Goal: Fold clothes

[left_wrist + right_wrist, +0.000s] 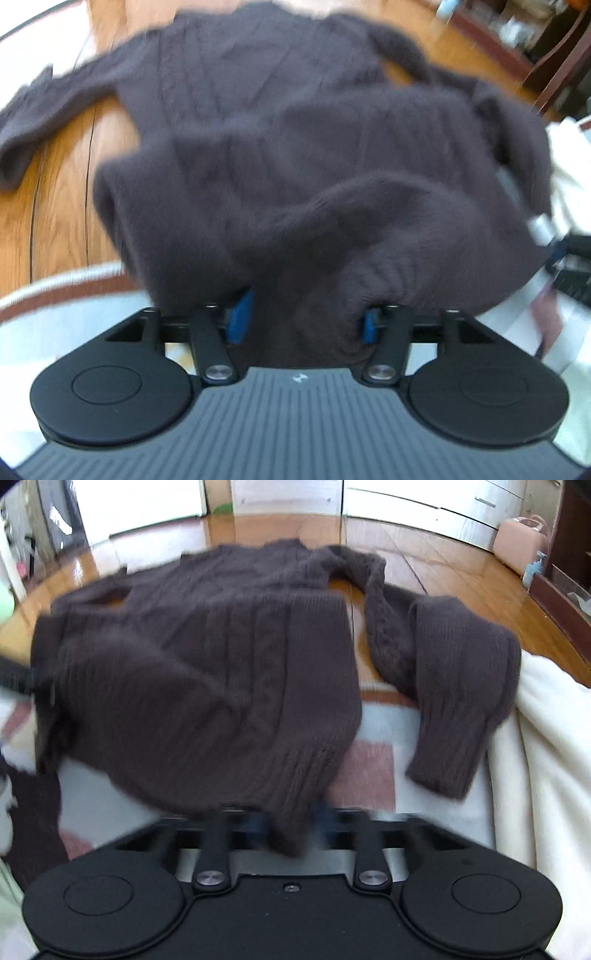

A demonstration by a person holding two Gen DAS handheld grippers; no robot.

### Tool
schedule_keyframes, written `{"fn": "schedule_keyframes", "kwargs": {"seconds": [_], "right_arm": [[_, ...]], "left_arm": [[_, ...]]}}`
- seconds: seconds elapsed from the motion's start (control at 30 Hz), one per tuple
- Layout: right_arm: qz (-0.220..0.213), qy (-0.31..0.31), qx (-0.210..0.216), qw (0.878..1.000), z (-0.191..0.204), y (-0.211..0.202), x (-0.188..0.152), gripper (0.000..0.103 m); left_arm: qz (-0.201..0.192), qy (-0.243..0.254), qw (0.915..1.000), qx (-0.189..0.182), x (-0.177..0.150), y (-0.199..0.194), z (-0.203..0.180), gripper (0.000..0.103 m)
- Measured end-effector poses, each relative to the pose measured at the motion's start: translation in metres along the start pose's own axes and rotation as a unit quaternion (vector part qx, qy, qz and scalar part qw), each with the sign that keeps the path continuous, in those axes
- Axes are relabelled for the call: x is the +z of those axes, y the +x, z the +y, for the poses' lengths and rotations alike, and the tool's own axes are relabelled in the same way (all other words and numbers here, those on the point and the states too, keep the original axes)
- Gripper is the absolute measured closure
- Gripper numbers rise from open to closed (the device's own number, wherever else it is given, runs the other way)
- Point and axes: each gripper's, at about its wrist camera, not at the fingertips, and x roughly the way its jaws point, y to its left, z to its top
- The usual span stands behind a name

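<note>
Sweater [207, 672], dark knit, spread on wood floor [66, 192] w/ hem over rug [369, 775]. Left claw [303, 321] released, knit loose between pads. Right claw [291, 827] clenched on hem. Lay hem flat, smooth before letting go.

Glossy wooden floor [443, 572] stretches ahead of the grippers; white cabinets [424, 502] line the far wall, dark wooden furniture [569, 554] stands right.
</note>
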Motion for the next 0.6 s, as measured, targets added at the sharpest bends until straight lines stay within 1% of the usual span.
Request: {"fn": "schedule_keyframes", "kwargs": {"seconds": [0.03,0.07,0.13,0.17,0.2,0.23,0.27,0.3,0.33,0.4,0.43,0.47,0.5,0.53,0.57,0.6], "right_arm": [[-0.010,0.006,0.002,1.000,-0.002,-0.005,0.004,0.095],[-0.022,0.014,0.005,1.000,-0.003,-0.013,0.007,0.095],[-0.039,0.038,0.004,0.999,-0.007,-0.031,0.012,0.096],[-0.047,0.051,0.006,0.998,-0.009,-0.042,0.015,0.096],[-0.057,0.061,0.008,0.996,-0.010,-0.054,0.020,0.096],[-0.070,0.064,0.010,0.995,-0.009,-0.067,0.027,0.096],[-0.084,0.063,0.013,0.994,-0.007,-0.082,0.034,0.096],[-0.100,0.056,0.013,0.993,-0.005,-0.099,0.044,0.096],[-0.119,0.052,0.014,0.991,-0.003,-0.119,0.053,0.096],[-0.156,0.053,0.020,0.986,-0.001,-0.163,0.065,0.096],[-0.173,0.059,0.028,0.983,-0.001,-0.185,0.066,0.096],[-0.177,0.057,0.024,0.982,0.000,-0.201,0.061,0.096],[-0.175,0.051,0.016,0.983,0.000,-0.214,0.053,0.096],[-0.160,0.043,-0.001,0.986,0.002,-0.220,0.041,0.096],[-0.132,0.037,-0.017,0.990,0.003,-0.217,0.025,0.096],[-0.092,0.039,-0.031,0.995,0.001,-0.205,0.004,0.096]], "left_arm": [[0.001,-0.003,1.0000,0.005,-0.001,0.001,0.000,0.047],[-0.001,-0.005,1.0000,0.008,-0.001,0.000,0.000,0.064],[-0.029,0.009,0.9995,0.007,0.001,-0.013,-0.003,0.097],[-0.049,0.023,0.9985,0.012,0.000,-0.023,-0.006,0.097],[-0.074,0.040,0.9961,0.026,0.000,-0.040,-0.011,0.097],[-0.103,0.044,0.9931,0.034,0.000,-0.060,-0.013,0.097],[-0.134,0.040,0.9894,0.038,0.001,-0.080,-0.014,0.097],[-0.161,0.027,0.9859,0.038,0.002,-0.104,-0.014,0.097],[-0.182,0.011,0.9827,0.033,0.002,-0.128,-0.016,0.097],[-0.217,0.004,0.9761,0.017,-0.002,-0.180,-0.024,0.097],[-0.221,0.005,0.9752,-0.001,-0.007,-0.199,-0.029,0.097],[-0.219,0.006,0.9754,-0.024,-0.013,-0.215,-0.033,0.096],[-0.204,0.004,0.9775,-0.052,-0.021,-0.225,-0.036,0.096],[-0.176,0.005,0.9817,-0.071,-0.032,-0.223,-0.039,0.096],[-0.145,0.009,0.9858,-0.084,-0.043,-0.216,-0.041,0.095],[-0.114,0.013,0.9887,-0.097,-0.055,-0.209,-0.043,0.095]]}}
